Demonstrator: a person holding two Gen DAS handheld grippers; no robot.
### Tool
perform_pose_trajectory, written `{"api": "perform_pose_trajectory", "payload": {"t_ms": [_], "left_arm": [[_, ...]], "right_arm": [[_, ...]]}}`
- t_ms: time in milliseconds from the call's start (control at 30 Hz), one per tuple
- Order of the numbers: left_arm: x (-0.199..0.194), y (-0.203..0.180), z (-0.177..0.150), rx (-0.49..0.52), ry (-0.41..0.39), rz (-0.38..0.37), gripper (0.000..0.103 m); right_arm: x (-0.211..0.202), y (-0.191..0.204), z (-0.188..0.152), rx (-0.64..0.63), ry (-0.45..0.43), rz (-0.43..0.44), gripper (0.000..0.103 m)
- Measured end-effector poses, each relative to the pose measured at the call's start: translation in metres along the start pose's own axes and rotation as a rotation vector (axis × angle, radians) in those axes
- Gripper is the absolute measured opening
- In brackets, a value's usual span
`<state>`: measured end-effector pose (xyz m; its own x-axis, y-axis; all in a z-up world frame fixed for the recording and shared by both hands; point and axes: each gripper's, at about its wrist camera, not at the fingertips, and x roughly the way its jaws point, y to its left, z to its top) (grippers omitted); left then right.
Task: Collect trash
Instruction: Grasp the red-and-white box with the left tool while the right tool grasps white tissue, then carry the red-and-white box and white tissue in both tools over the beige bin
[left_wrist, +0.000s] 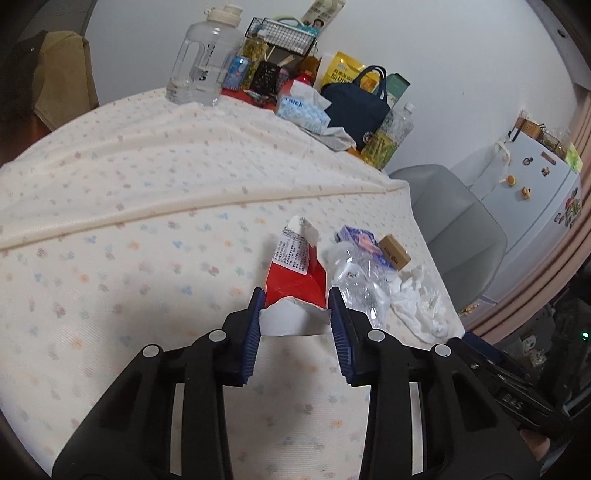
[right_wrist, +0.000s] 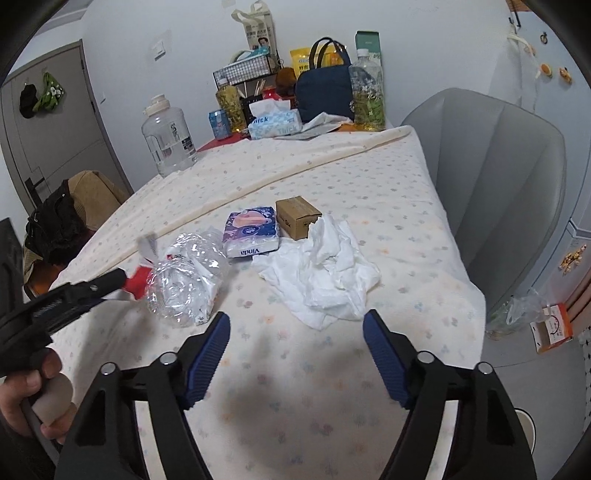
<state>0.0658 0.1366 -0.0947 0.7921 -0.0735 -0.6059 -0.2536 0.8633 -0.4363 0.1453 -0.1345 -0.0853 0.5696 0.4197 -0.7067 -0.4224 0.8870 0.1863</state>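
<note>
Red carton (left_wrist: 295, 273), crumpled, white printed label on its upper half, torn white end toward the camera. Held between the left gripper (left_wrist: 296, 301) pads, jaws closed part way onto its lower sides; carton tilts up and away from the fingers, over the near part of the tablecloth (left_wrist: 147, 206). In the right view the carton (right_wrist: 138, 282) is blurred, seen at the tip of the left gripper (right_wrist: 118, 278), just beside the crushed bottle (right_wrist: 184, 284).

Crushed bottle (left_wrist: 354, 273), clear plastic, lying on the cloth immediately right of the carton. Behind it a tissue pack (right_wrist: 251, 230), purple and white, and touching that, a small brown box (right_wrist: 297, 216). White crumpled napkin (right_wrist: 325, 273) spread just in front of box and pack.

Right gripper (right_wrist: 295, 326): jaws wide apart, nothing between them, hovering over bare cloth near the napkin's front edge.

Far end of table: clear water jug (right_wrist: 168, 140), tissue box (right_wrist: 275, 120), navy bag (right_wrist: 325, 86), wire basket (right_wrist: 245, 70). Grey chair (right_wrist: 498, 162) at the right.
</note>
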Motion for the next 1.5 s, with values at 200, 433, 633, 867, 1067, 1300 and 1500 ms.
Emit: {"api": "perform_pose_trajectory", "payload": {"t_ms": [200, 433, 633, 867, 1067, 1300, 1500], "left_arm": [[-0.009, 0.002, 0.007, 0.007, -0.027, 0.013, 0.035], [-0.008, 0.002, 0.011, 0.009, -0.031, 0.009, 0.035], [-0.012, -0.004, 0.012, 0.023, -0.044, 0.004, 0.035], [-0.014, -0.025, 0.016, 0.058, -0.050, -0.029, 0.035], [-0.011, -0.057, 0.016, 0.108, -0.045, -0.080, 0.035], [-0.003, -0.090, 0.009, 0.159, -0.023, -0.120, 0.035], [0.008, -0.128, 0.005, 0.210, 0.004, -0.173, 0.035]], "right_arm": [[0.024, -0.012, 0.012, 0.028, 0.044, -0.045, 0.050], [0.041, -0.016, 0.014, 0.026, 0.107, -0.054, 0.010], [0.013, -0.013, 0.018, 0.035, 0.053, 0.007, 0.003], [-0.032, -0.009, 0.032, 0.028, -0.033, 0.040, 0.003], [-0.056, -0.018, 0.035, 0.043, -0.077, 0.036, 0.003], [-0.073, -0.038, 0.027, 0.080, -0.095, 0.044, 0.003], [-0.100, -0.057, 0.023, 0.107, -0.144, 0.017, 0.003]]}}
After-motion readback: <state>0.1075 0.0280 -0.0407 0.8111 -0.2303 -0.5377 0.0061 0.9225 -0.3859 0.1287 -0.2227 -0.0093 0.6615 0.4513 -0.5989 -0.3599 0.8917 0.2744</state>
